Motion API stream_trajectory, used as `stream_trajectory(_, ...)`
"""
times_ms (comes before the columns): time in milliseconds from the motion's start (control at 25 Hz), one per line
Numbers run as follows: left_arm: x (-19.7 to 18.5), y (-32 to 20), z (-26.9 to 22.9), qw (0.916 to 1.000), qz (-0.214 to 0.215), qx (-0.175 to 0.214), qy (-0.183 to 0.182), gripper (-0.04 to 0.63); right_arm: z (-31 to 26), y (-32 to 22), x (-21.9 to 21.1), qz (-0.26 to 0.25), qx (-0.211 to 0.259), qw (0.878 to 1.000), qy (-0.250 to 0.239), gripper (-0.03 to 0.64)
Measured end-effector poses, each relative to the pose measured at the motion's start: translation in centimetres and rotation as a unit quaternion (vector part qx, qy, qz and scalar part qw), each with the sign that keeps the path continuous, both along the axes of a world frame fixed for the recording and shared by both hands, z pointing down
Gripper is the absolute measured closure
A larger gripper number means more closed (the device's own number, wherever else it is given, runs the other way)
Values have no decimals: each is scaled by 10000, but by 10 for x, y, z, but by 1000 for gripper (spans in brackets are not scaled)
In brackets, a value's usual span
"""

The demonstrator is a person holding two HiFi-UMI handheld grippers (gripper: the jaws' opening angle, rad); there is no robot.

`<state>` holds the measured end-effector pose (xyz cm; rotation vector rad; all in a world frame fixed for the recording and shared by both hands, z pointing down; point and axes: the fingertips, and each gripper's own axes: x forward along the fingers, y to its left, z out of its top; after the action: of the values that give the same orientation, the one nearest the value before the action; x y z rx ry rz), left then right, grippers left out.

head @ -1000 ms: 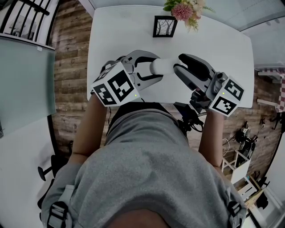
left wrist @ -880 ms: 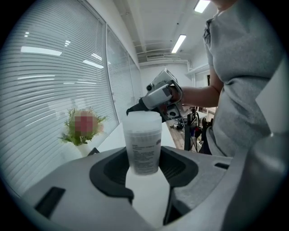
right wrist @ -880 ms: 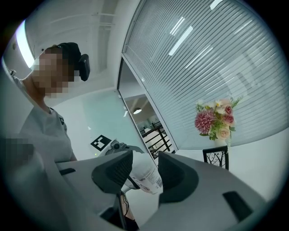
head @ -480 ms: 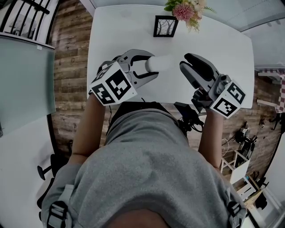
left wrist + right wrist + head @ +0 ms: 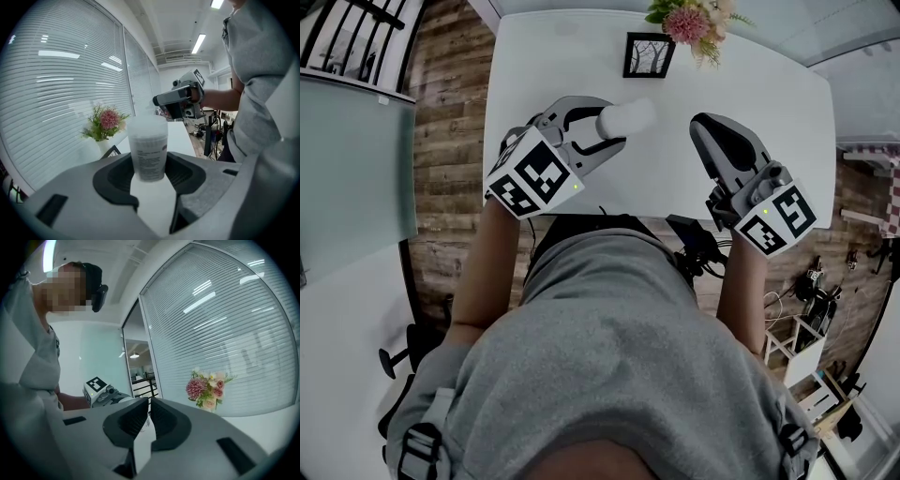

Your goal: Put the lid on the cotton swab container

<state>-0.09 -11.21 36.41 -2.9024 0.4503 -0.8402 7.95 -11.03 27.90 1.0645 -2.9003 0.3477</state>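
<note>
**Cotton swab container (image 5: 628,117) clamped in left gripper (image 5: 612,124); right gripper (image 5: 705,124) closed beside it**

Seen from the head view, the cotton swab container hangs over the white table (image 5: 769,112), its pale body sticking out of the left gripper towards 2 o'clock. The right gripper stands at 3 o'clock of it, clearly apart. That view gives the layout but not the grip.

The left gripper view supplies it: both dark pads press on the lower sides of the container. It stands upright between them, printed label facing the camera, with the lid (image 5: 148,125) seated on top. The same view catches the right gripper at 1 o'clock above the container, held by the person's hand.

Only the right gripper view shows that gripper's own jaws. They have just been closing and now stand almost together, a thin slit left, with nothing between them.

Counted: two grippers, each with one marker cube (image 5: 534,173); one container; one lid. There is also one picture frame (image 5: 647,54) at 12 o'clock of the container and one bunch of flowers (image 5: 689,21) at the table's far edge, 1 o'clock.
</note>
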Motion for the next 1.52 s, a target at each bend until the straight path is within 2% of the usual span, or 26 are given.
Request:
stream_trajectory(240, -7, -10, -4, 9993, -309, -34, 187, 395, -6, -2, 14, 431, 396, 9978, 296, 586)
stream_trajectory(480, -21, -20, 12, 9983, -567, -75, 100, 394, -12, -8, 36, 1014, 616, 9927, 219, 586)
stream_trajectory(640, -33, -32, 20, 9948, -971, -179, 249, 394, -15, -11, 51, 1323, 679, 9887, 194, 586)
stream_trajectory(920, -55, -46, 47, 9909, -1311, -288, 51, 394, -5, -13, 52, 1368, 633, 9882, 274, 586)
stream_trajectory(1200, -74, -62, 61, 9818, -1879, -246, 84, 394, 6, -14, 60, 1473, 546, 9872, 262, 586)
stream_trajectory(1320, -79, -66, 74, 9795, -2000, -234, 8, 394, 12, -16, 60, 1444, 479, 9880, 256, 586)
stream_trajectory(1520, -82, -69, 102, 9755, -2158, -433, -58, 394, 24, -19, 60, 1420, 353, 9889, 265, 586)
